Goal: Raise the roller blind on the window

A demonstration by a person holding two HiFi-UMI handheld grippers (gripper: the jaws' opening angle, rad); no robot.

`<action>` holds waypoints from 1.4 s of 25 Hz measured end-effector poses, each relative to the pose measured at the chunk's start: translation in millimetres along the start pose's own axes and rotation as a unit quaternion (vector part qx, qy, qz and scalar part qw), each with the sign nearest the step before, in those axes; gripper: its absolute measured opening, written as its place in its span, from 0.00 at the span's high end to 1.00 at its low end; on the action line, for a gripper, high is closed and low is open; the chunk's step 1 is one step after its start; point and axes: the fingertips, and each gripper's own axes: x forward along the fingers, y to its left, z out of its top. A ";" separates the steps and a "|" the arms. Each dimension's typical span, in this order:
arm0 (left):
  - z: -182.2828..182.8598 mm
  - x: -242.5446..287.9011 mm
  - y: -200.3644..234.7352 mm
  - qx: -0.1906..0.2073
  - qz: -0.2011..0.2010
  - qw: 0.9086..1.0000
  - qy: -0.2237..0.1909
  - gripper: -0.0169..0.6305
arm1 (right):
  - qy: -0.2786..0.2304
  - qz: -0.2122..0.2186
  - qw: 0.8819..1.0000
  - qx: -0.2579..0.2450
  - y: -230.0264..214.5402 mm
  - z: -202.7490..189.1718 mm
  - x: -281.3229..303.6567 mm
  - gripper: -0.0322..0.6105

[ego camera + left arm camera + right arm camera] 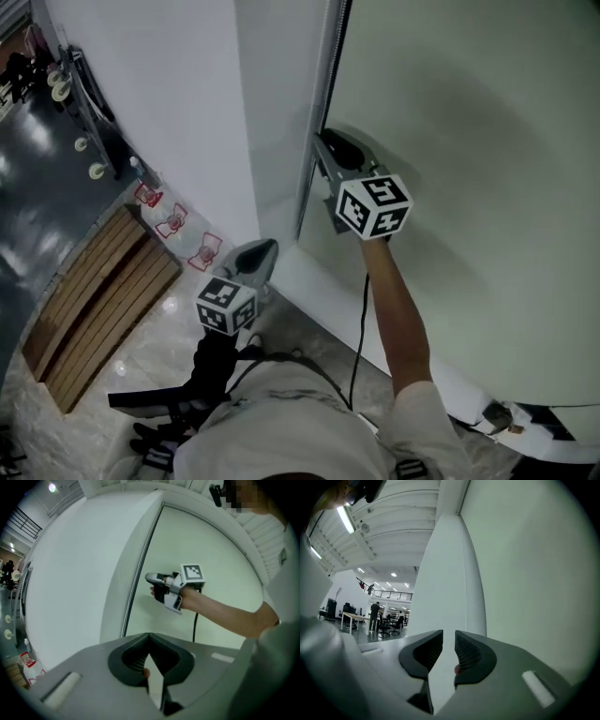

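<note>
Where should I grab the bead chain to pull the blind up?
Pinch the chain on its straight hanging stretch beside the blind, about level with the right hand-held gripper. Come straight from the room side, one jaw on each side. It hangs thin and upright close to the wall, so there is probably little room behind it.

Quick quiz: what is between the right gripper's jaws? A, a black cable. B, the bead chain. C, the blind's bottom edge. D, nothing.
D: in its own view the right gripper has its jaws slightly apart, with only white wall showing through the gap. The left gripper view shows the chain hanging clear of it at the edge of the blind.
</note>
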 end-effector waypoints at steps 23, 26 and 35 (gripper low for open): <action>46.2 36.2 7.6 0.038 -0.088 0.995 -0.031 0.98 | 0.004 0.149 0.989 -0.020 41.3 81.2 4.0 0.94; 59.0 40.5 -3.5 0.049 -0.101 0.993 -0.040 0.98 | 0.005 0.164 0.986 -0.021 64.7 89.7 -17.7 0.94; 69.4 63.1 -40.1 0.072 -0.154 0.985 -0.045 0.74 | -0.007 0.189 0.982 0.004 88.8 99.9 -55.6 0.94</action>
